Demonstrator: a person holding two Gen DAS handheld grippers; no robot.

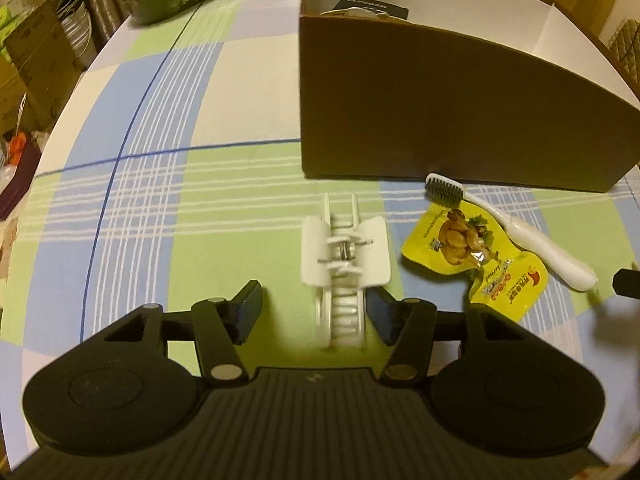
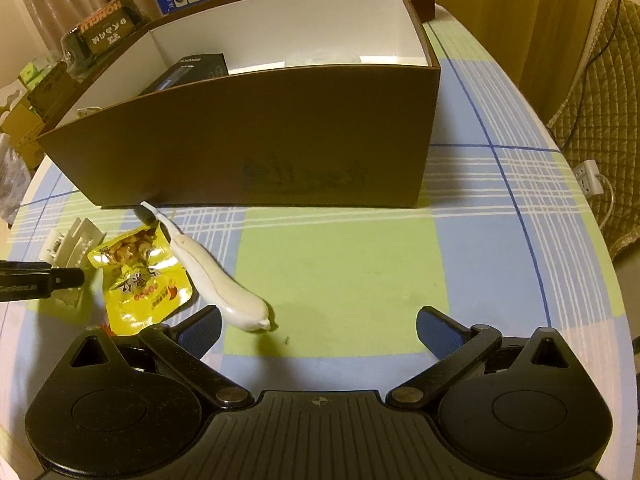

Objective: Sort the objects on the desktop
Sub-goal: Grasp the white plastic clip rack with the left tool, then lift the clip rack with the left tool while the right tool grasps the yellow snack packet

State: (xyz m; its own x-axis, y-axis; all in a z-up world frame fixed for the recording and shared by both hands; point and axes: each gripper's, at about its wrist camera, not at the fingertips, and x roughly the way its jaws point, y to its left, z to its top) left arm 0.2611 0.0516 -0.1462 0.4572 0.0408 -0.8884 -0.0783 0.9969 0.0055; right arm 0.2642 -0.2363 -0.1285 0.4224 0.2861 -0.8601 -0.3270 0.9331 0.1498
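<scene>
Left tongs [image 1: 314, 312]: jaws apart, straddling the near end of the white hair clip [image 1: 344, 264]. The right pad sits against or just beside the clip's edge; contact cannot be confirmed. The left pad stands clear of it. The clip lies flat on the desk [image 1: 160, 200], and its near end is partly cut off by the tongs' body.

Right tongs [image 2: 318, 328]: jaws wide apart, nothing between them, above a bare green patch of the checked cloth. The left pad is just beside the butt of the toothbrush [image 2: 216, 276].

The snack pouch [image 1: 472, 256], yellow and crumpled, lies between clip and toothbrush; the toothbrush handle overlaps its edge. In the right wrist view, the left tongs partly hide the clip.

The brown box [image 2: 260, 144] stands behind these items, its front wall near the brush head. Its white interior holds a dark case [image 2: 192, 72] at the left end; other pale contents along the floor are too hidden by the wall to identify.
</scene>
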